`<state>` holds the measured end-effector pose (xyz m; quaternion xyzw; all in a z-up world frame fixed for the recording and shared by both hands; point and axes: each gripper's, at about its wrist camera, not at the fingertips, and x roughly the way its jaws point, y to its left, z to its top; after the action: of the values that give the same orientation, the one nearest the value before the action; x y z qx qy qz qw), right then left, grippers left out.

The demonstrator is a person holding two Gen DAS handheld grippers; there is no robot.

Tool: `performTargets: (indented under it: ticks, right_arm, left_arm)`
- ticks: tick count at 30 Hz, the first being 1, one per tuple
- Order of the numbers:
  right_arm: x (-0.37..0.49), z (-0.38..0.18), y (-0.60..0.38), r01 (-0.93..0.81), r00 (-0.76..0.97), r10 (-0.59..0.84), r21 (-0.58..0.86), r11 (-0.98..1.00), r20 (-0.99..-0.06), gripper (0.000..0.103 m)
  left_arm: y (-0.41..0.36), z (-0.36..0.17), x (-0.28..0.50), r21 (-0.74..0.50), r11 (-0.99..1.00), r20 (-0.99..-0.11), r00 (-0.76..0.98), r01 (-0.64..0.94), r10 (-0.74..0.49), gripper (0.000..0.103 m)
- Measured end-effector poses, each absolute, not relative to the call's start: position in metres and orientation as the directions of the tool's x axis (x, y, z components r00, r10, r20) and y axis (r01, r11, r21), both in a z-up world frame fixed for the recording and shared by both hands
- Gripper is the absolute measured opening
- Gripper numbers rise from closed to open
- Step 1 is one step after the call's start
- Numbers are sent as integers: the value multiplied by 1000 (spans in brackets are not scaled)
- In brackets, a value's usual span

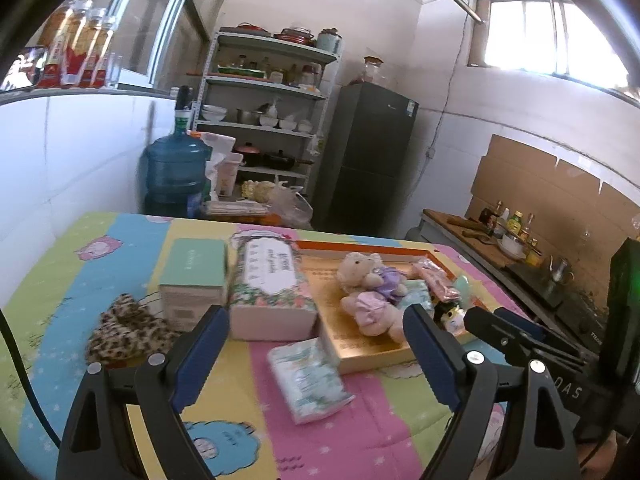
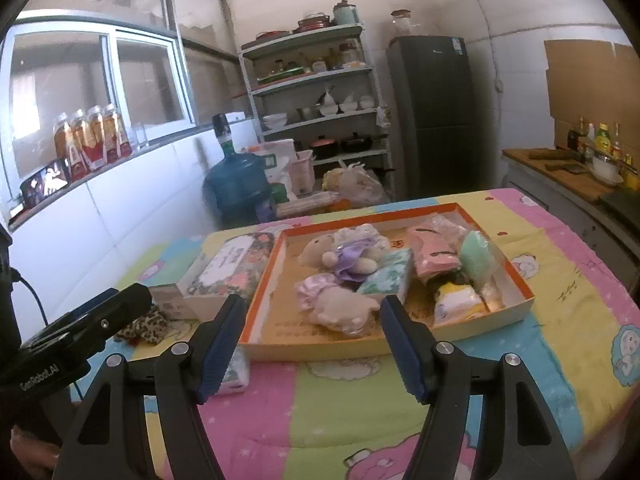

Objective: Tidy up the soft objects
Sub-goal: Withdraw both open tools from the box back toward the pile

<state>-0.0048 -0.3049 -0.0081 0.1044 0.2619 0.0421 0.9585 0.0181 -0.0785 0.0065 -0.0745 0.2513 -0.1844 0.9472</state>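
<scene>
My left gripper point(image 1: 318, 356) is open above the quilted table. A pale green tissue pack point(image 1: 308, 380) lies on the quilt just ahead of its fingers, untouched. A leopard-print fabric piece point(image 1: 124, 332) lies to the left. My right gripper point(image 2: 312, 352) stands open and empty before the orange-rimmed tray point(image 2: 312, 350). The tray holds two plush bears point(image 2: 340, 256) point(image 2: 336, 304), a green tissue pack point(image 2: 388, 276), a pink pack point(image 2: 432, 256), a mint item point(image 2: 476, 256) and a yellow-white toy point(image 2: 456, 304). The bears point(image 1: 368, 280) also show in the left wrist view.
A floral tissue box point(image 1: 268, 280) and a mint-lidded box point(image 1: 194, 276) stand left of the tray point(image 1: 372, 360). Beyond the table are a water jug point(image 1: 176, 172), shelves with dishes point(image 1: 264, 120), a dark fridge point(image 1: 372, 156) and a counter with bottles point(image 1: 500, 236).
</scene>
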Motion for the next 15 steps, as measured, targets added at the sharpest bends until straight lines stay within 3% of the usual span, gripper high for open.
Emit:
performTargets:
  ticks: [15]
  right_arm:
    - [-18,-13,-255,-59,851,152,196,979,-503,71]
  left_arm:
    - [-22,-2,-6,-228,937,-416,844,264,-339,89]
